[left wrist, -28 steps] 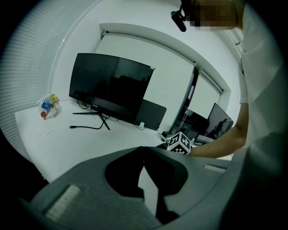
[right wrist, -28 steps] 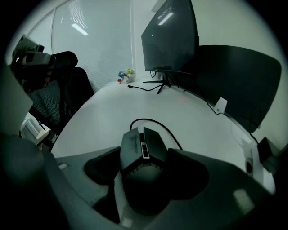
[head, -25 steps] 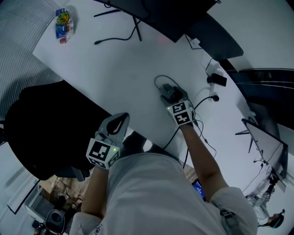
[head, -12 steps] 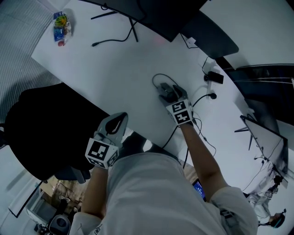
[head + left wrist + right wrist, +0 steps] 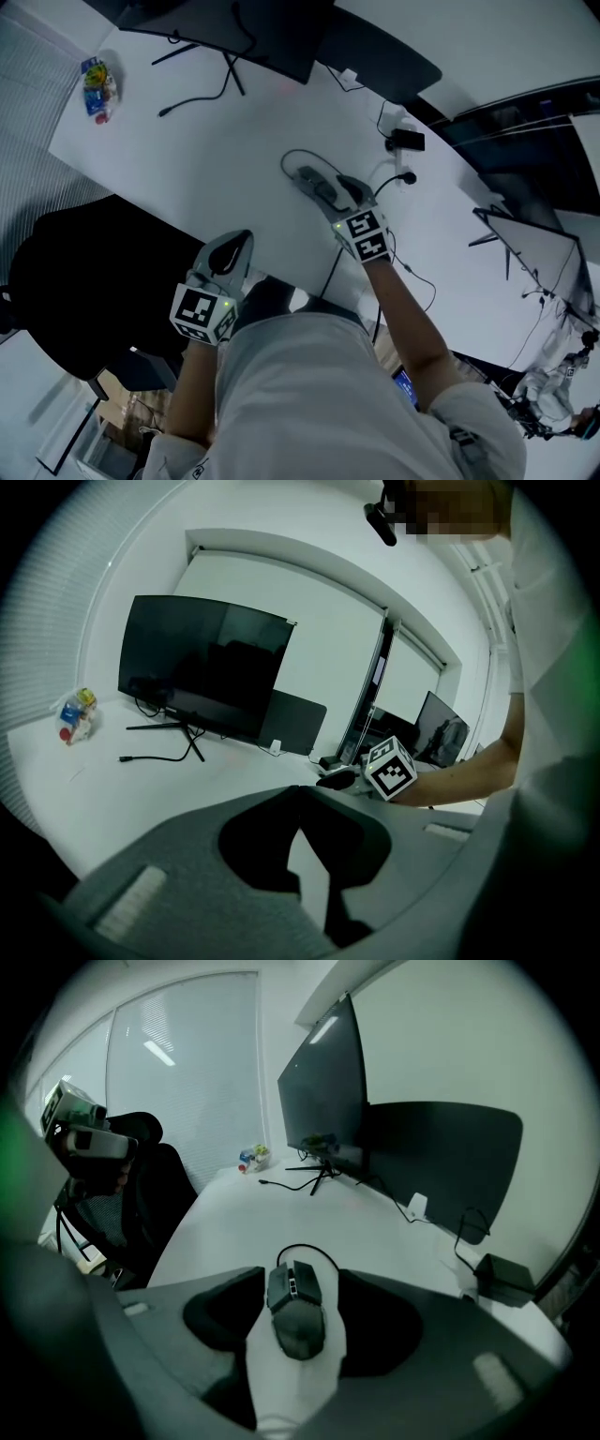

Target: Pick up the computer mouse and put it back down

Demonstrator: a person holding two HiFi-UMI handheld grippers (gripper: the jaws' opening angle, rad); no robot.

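While the white desk [image 5: 234,141] spreads ahead of both grippers, with the monitor [image 5: 323,1082] well beyond the right one, the left gripper [image 5: 300,794] hangs at the desk's near edge, tips together, nothing between them. Right gripper [image 5: 302,1274] — jaws have just been closing — has the computer mouse [image 5: 297,1321] between them, nose forward, apparently clamped by its flanks. Lift looks begun. Judgement: keep the squeeze even and the wrist steady, rise slowly so the cable [image 5: 306,1245] looping ahead of the tips doesn't drag — then lower flat.
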